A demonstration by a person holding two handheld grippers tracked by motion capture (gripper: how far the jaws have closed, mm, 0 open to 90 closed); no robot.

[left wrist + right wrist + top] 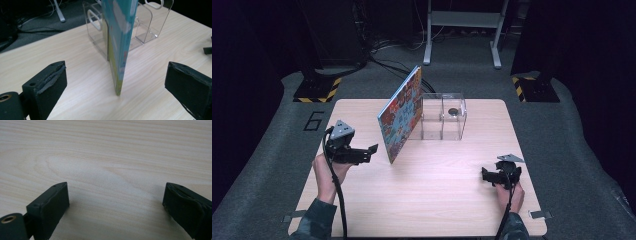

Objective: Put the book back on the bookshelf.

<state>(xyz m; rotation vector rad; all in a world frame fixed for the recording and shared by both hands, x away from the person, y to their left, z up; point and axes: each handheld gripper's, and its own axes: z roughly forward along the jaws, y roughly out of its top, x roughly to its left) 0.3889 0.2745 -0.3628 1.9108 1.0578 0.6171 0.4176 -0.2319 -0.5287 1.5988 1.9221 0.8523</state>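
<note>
My left gripper (371, 149) gapes clear of the book (401, 114), which leans on the clear rack (444, 117); my right gripper (486, 174) idles open.

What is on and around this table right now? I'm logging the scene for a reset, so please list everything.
book: one, colourful cover, standing on edge mid-table, leaning against the rack
rack: one, clear acrylic with dividers, behind the book toward the far edge
table: one, light wood
metal frame: one, grey, on the floor beyond the table
striped bases: two, black and yellow, at the far corners
left gripper: one, black, open, short of the book
right gripper: one, black, open, over bare table at right
</note>
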